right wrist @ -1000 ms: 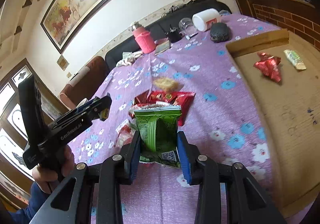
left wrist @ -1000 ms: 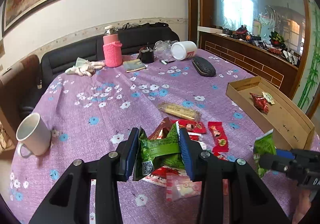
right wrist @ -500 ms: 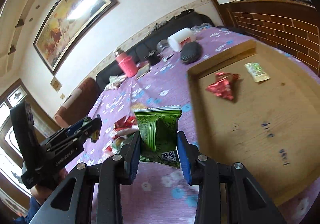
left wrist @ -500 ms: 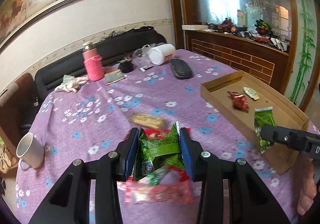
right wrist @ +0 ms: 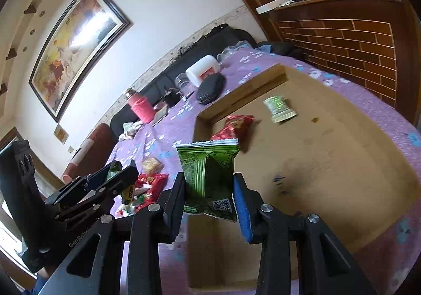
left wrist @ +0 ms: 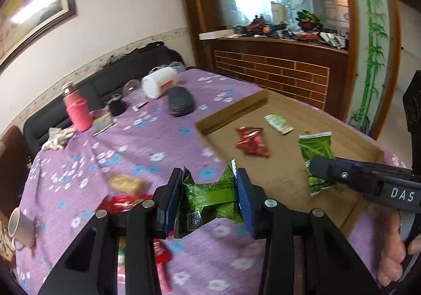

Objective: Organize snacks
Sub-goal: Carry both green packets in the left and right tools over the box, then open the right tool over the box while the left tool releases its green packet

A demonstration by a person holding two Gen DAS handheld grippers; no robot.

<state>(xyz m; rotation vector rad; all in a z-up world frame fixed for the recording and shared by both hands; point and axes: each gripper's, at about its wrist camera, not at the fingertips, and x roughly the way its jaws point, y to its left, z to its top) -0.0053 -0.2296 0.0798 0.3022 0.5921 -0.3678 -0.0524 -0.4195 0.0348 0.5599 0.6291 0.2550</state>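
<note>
My left gripper (left wrist: 209,196) is shut on a crumpled green snack packet (left wrist: 208,195), held above the purple tablecloth just left of the cardboard tray (left wrist: 289,176). My right gripper (right wrist: 209,191) is shut on a second green snack packet (right wrist: 208,171), held over the tray's near left corner (right wrist: 315,163). From the left wrist view that packet (left wrist: 317,160) hangs over the tray floor. Inside the tray lie a red foil snack (left wrist: 251,141) and a small pale green packet (left wrist: 279,123). More red snacks (left wrist: 121,203) and a biscuit pack (left wrist: 126,183) lie on the cloth.
A pink bottle (left wrist: 77,110), a white jar on its side (left wrist: 159,81), a dark pouch (left wrist: 180,101), a clear cup and a cloth sit at the table's far end. A white mug (left wrist: 21,226) stands at the left edge. A brick-patterned counter (left wrist: 276,68) rises behind the tray.
Both grippers have carried their green packets to the right, away from the snack pile and toward the cardboard tray. The right one now hangs over the tray. Both grips are unchanged.
</note>
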